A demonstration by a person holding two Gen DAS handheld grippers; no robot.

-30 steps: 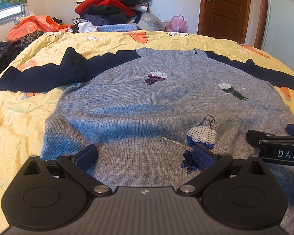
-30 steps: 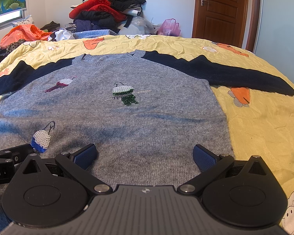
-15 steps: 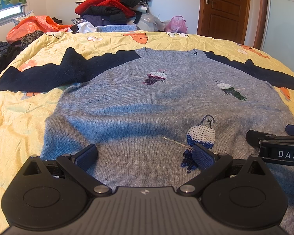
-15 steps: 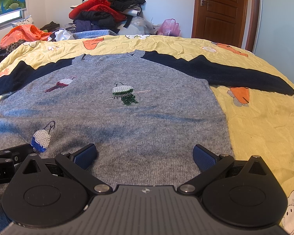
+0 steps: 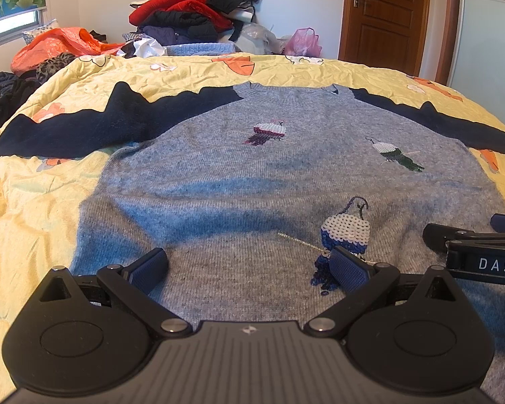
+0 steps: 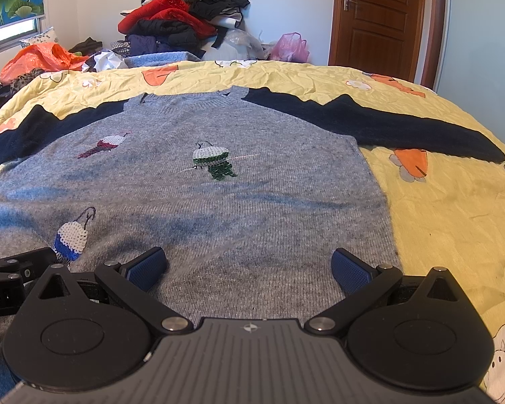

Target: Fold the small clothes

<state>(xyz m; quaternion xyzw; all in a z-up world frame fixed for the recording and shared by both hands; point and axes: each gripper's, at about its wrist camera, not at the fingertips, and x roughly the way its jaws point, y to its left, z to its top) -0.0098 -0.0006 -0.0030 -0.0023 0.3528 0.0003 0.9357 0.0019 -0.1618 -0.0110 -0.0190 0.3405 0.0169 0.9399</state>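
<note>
1. grey sweater (image 5: 252,181) lies flat, front up, on the yellow bed cover (image 5: 27,208), navy sleeves spread to both sides.
2. left tool (image 5: 249,264) hovers over the hem, fingers spread wide, gripping nothing.
3. right tool (image 6: 249,262) sits just beside it over the hem's right part, equally wide and empty.

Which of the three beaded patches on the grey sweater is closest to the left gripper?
The blue-and-white patch, beside the left gripper; the maroon and green ones lie farther up.
</note>
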